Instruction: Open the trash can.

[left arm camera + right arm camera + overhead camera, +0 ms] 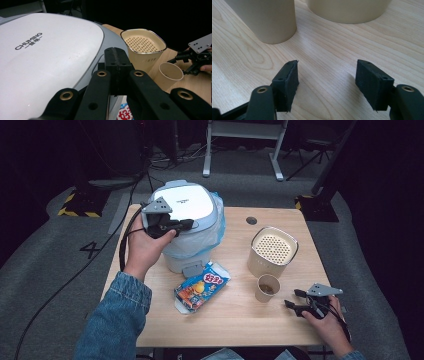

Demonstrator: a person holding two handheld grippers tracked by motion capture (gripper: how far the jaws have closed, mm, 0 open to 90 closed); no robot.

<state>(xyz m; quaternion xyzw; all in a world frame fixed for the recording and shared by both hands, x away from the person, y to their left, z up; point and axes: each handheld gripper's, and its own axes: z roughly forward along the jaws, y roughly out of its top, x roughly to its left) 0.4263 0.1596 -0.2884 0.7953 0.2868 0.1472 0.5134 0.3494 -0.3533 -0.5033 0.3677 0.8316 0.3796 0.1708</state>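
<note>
A bin with a white lid and a blue bag liner stands at the table's back left. My left gripper hovers just over the lid's front edge; its jaws are shut with nothing between the pads. In the left gripper view the lid lies under and beside the jaws. My right gripper rests low at the front right, open, with bare wood between its fingers. It points at a paper cup, a short gap away.
A cream container with a perforated top stands behind the cup. A colourful snack packet lies flat in front of the bin. The wooden table ends close to my right hand. Floor cables and desk legs lie beyond.
</note>
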